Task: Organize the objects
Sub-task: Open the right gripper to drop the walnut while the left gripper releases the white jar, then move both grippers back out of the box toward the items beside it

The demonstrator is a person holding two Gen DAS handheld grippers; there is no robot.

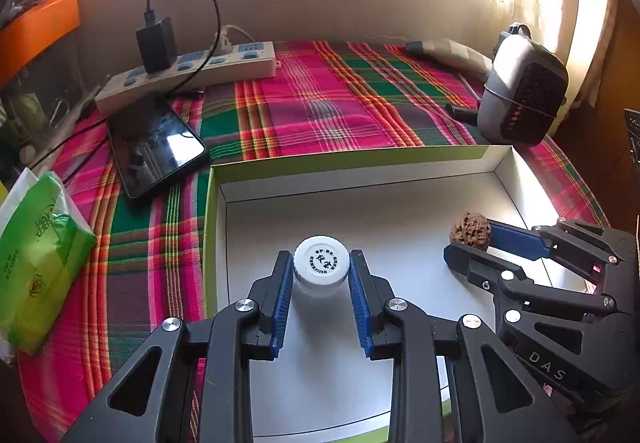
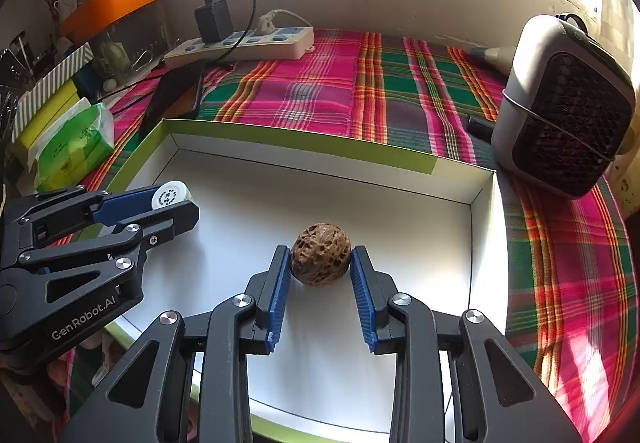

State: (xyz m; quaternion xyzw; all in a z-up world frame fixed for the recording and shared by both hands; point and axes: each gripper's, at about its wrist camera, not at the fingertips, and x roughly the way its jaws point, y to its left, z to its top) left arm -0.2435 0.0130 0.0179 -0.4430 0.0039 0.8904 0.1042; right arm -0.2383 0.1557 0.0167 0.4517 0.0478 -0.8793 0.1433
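Note:
My left gripper point(image 1: 321, 263) is shut on a small white bottle point(image 1: 321, 264) with a printed cap, held upright inside the shallow white box point(image 1: 360, 171) with a green rim. My right gripper point(image 2: 321, 259) is shut on a brown wrinkled walnut point(image 2: 320, 254) over the same box point(image 2: 320, 163). In the left wrist view the right gripper point(image 1: 470, 243) with the walnut point(image 1: 470, 228) is at the right. In the right wrist view the left gripper point(image 2: 176, 203) with the bottle point(image 2: 170, 196) is at the left.
A plaid cloth point(image 1: 320, 103) covers the table. A phone point(image 1: 156, 147) and power strip point(image 1: 188, 73) with a charger lie at the back left. A green tissue pack point(image 1: 40, 263) is at the left. A small grey heater point(image 2: 564, 103) stands at the right.

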